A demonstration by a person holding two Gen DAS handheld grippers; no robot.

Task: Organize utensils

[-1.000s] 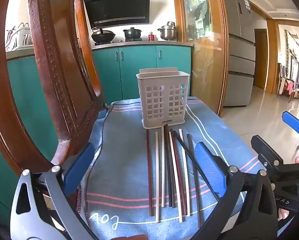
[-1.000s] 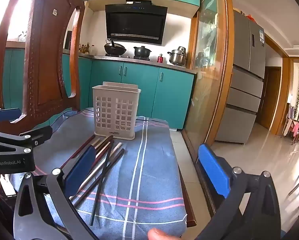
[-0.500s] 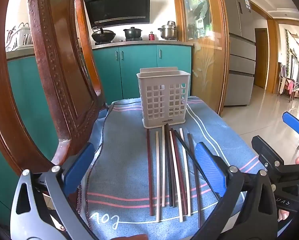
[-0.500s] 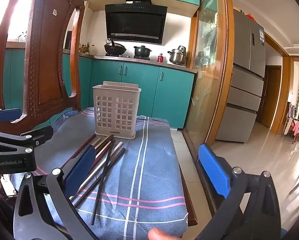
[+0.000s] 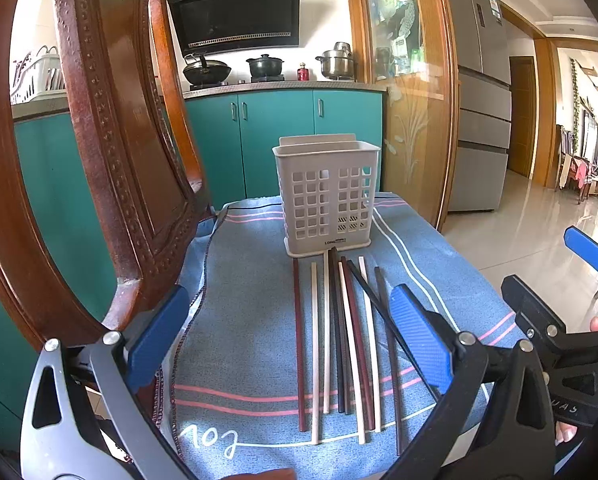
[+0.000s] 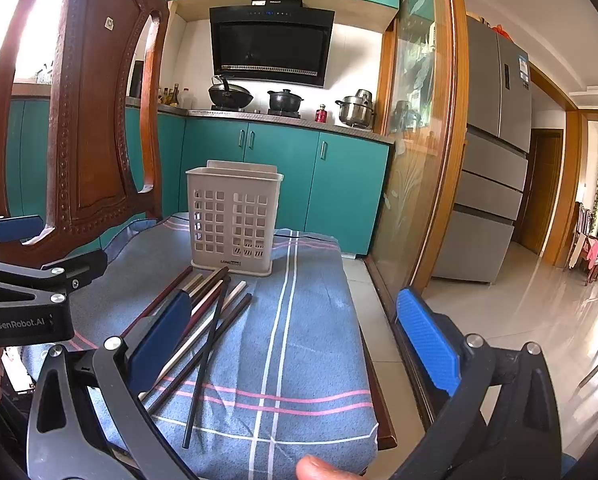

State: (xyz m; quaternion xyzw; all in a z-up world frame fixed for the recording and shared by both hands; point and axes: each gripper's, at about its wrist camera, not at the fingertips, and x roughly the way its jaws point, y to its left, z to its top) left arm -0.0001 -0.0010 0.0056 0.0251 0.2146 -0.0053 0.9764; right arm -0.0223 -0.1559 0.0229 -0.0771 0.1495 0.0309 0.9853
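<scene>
While both grippers hover low over the near edge of the tabletop (image 6: 383, 420), the left gripper (image 5: 287, 340) has its jaws wide apart and empty, and the right gripper (image 6: 295, 344) likewise has its jaws spread with nothing between them. The chopsticks (image 5: 339, 340) lie side by side on the blue striped cloth (image 5: 243, 320), their far tips just before the pale slotted basket (image 5: 326, 196), which stands upright at the far end. A carved wooden chair (image 5: 111, 152) stands beside the cloth on the left.
</scene>
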